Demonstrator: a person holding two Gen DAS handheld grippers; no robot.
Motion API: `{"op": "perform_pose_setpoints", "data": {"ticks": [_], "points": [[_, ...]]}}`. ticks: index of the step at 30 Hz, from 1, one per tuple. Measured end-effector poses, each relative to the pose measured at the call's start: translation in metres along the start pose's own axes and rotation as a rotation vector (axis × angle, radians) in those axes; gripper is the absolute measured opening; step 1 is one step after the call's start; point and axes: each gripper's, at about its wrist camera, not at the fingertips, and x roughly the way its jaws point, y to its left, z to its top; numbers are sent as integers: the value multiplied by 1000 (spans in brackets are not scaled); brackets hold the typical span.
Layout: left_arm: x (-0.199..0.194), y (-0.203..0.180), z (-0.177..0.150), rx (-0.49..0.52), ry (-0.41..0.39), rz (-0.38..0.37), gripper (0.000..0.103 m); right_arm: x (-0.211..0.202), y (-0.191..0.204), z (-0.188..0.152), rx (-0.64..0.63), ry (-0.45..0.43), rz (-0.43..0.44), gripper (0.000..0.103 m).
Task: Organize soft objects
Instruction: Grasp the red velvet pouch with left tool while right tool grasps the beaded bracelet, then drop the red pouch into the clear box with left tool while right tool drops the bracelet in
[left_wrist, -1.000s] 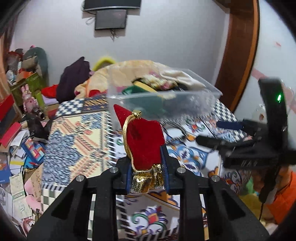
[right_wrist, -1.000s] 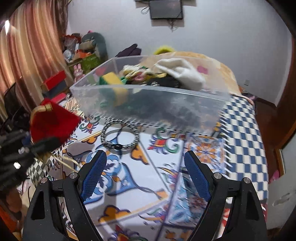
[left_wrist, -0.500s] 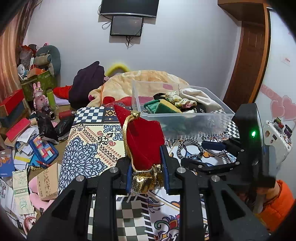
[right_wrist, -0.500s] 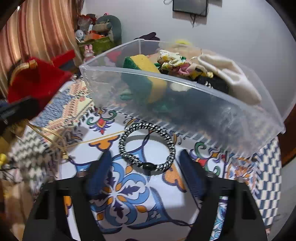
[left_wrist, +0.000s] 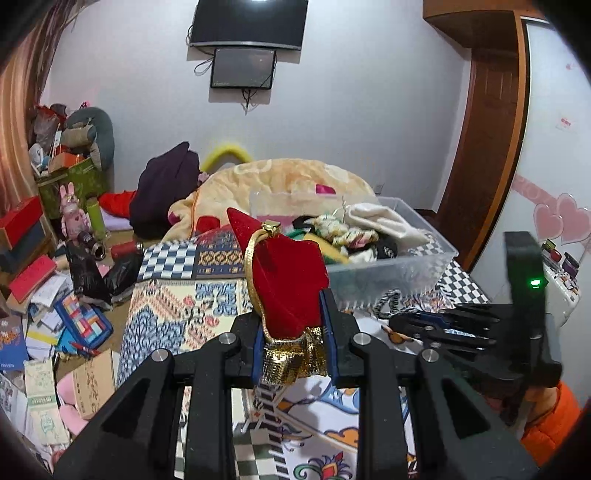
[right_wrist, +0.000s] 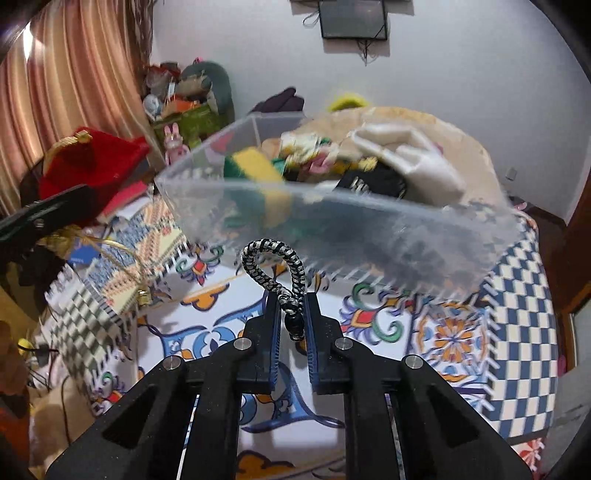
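My left gripper (left_wrist: 291, 334) is shut on a red velvet pouch (left_wrist: 286, 280) with gold trim, held above the patterned cloth; the pouch also shows in the right wrist view (right_wrist: 92, 170). My right gripper (right_wrist: 291, 325) is shut on a black-and-white braided bracelet (right_wrist: 277, 269), lifted just in front of the clear plastic bin (right_wrist: 369, 221). The bin (left_wrist: 399, 273) holds a green-yellow sponge (right_wrist: 258, 173), a white cloth (right_wrist: 410, 162) and other soft items. The right gripper also shows in the left wrist view (left_wrist: 443, 325).
The table has a patterned cloth (right_wrist: 443, 332) with a checkered border. A beige blanket (left_wrist: 295, 181) lies behind the bin. Boxes, toys and papers (left_wrist: 55, 295) clutter the floor at the left. A door (left_wrist: 487, 147) stands at the right.
My right gripper has moved down onto the bracelet, shut on it and lifted it off the cloth. My left gripper has stayed shut on the pouch and has drawn back from the bin.
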Motion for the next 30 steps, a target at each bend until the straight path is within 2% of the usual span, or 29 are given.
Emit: {"op": "perform_pose_setpoints", "data": {"ticks": [10,16,21,26,30], "points": [[-2,1,45,14,-103,9,26,-44,-11,30,28,-166,-17,11],[10,-5,62,58,-126,41,26,-57,-21,51,39,-234,-59,11],[33,0,65,58,-94,76,26,-48,-28,71,51,-245,-72,11],[59,5,64,75,-41,98,26,-27,-30,79,56,-214,-72,11],[82,6,57,122,8,145,26,-11,-30,78,56,-178,-71,11]]}}
